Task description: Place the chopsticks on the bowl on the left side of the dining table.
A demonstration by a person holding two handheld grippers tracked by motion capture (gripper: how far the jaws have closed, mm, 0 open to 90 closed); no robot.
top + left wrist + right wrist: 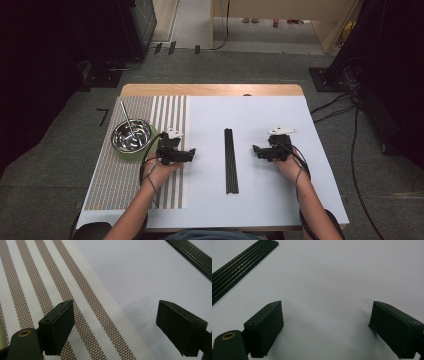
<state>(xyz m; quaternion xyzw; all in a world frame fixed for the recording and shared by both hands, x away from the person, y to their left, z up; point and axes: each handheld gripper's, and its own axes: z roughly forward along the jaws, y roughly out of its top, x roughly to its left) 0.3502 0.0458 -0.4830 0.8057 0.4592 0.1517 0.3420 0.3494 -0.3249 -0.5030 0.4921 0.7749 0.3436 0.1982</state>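
Colours and patterns on the white surface [260, 200]

A bundle of black rods [230, 160] is seen at the middle of the surface. A mat [120, 185] striped in brown and white, finely woven, is laid along the left edge. A shiny silver bowl [131, 135] is set on a green disc [131, 155]. Both black tongs, left [191, 152] and right [256, 149], are topped with pale grey plates.

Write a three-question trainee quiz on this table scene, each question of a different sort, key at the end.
1. True or false: the black rods lie between the left gripper and the right gripper.
2. What stands in the steel bowl? A) a thin metal stick B) a spoon C) a cup
3. Fill in: the left gripper's jaws hang over the edge of the ______ mat.

Key: 1 true; 2 A; 3 striped.
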